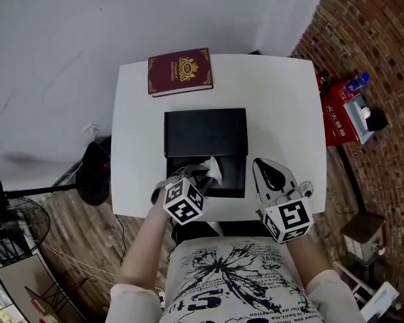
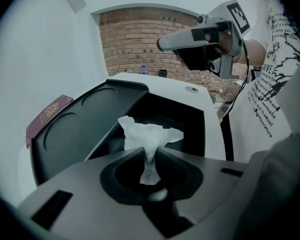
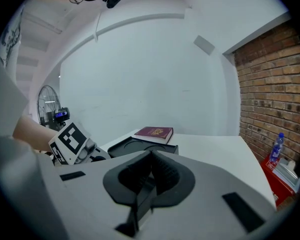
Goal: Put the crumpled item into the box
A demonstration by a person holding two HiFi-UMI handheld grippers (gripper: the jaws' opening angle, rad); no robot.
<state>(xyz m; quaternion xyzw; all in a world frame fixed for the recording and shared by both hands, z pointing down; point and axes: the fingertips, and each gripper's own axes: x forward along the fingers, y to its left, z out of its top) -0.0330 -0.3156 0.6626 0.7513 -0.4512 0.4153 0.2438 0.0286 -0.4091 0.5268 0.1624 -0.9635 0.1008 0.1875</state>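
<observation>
While pinching the crumpled item (image 2: 149, 136) over the open box (image 1: 234, 173) with the left hand-held gripper (image 2: 150, 159), stands at placing, likely needs lowering, then release, with right hand-held gripper (image 3: 151, 166) jaws together, empty, alongside.

Cannot see the lower end of the crumpled paper (image 2: 150, 136), pinched out of sight between the jaws of the left gripper (image 2: 150, 153). Cannot see the near end of the black box (image 1: 234, 172) from the head view, covered there by that gripper and the paper. Cannot read the gold lettering on the maroon book (image 1: 180, 71) or the print on the red carton (image 1: 338, 118): too small. Cannot follow the fan (image 1: 13, 231) past the left edge, nor the printed shirt (image 1: 236, 274) past the bottom edge
</observation>
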